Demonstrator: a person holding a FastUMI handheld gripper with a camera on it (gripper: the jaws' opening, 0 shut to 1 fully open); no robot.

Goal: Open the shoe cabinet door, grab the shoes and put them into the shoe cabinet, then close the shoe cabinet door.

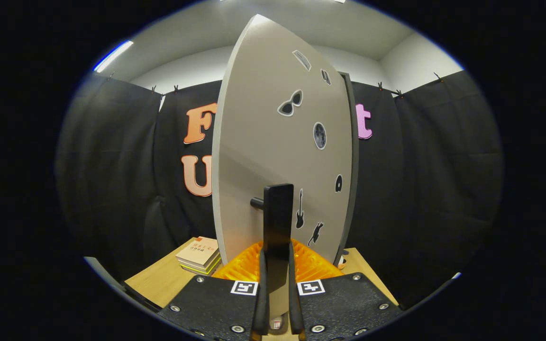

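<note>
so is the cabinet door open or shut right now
Open, partway at least. The door stands angled with its free edge showing, and the tongs are closed on its black handle. The inside is hidden.

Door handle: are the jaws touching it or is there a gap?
Touching. In the gripper view the black handle on the cabinet door stands between the gripper jaws, which close against both its sides with no gap showing.
</note>
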